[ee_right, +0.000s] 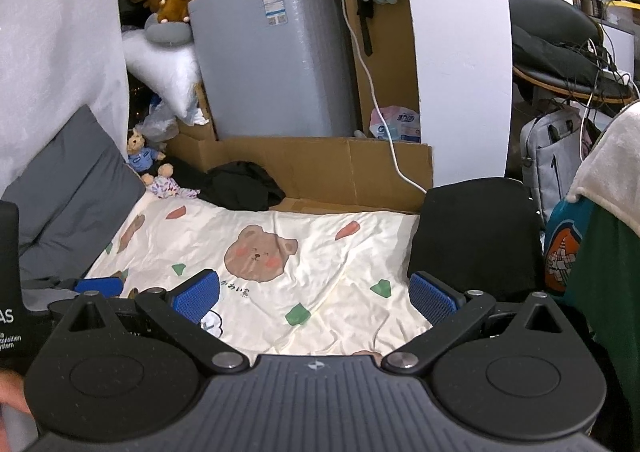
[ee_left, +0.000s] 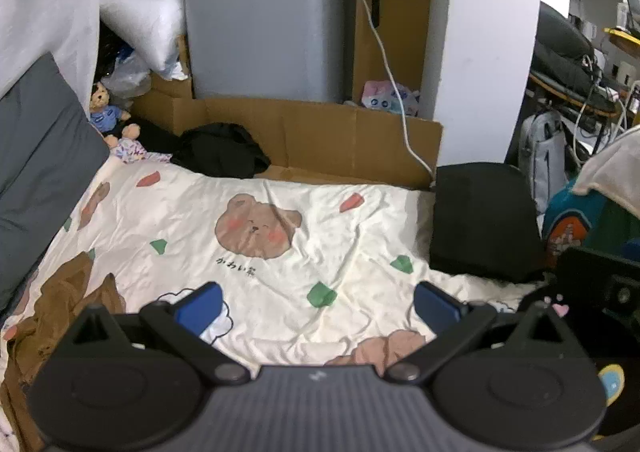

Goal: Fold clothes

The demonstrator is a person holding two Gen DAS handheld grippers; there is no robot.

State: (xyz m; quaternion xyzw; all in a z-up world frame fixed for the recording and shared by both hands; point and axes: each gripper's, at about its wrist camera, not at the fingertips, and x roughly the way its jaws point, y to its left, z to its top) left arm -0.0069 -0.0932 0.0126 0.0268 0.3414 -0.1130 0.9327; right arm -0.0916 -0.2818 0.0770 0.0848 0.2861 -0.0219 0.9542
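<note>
Hovering side by side over the near edge of the bear-print bed sheet (ee_left: pixel 280 272), left gripper (ee_left: pixel 318 302) and right gripper (ee_right: pixel 314 294) both spread wide and empty, likely poised to reach the brown garment (ee_left: pixel 60 316) crumpled at the sheet's near left corner.

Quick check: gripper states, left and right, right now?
Left gripper: open, fingers spread, holding nothing, above the bear-print sheet.
Right gripper: open, holding nothing.

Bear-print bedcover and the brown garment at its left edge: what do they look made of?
Bedcover: probably smooth woven cotton or polyester, faint sheen, sharp soft creases. Brown garment: thin, slightly sheer fabric, fine crumples; fibre unclear. Both grippers, left and right, open, touching neither.
</note>
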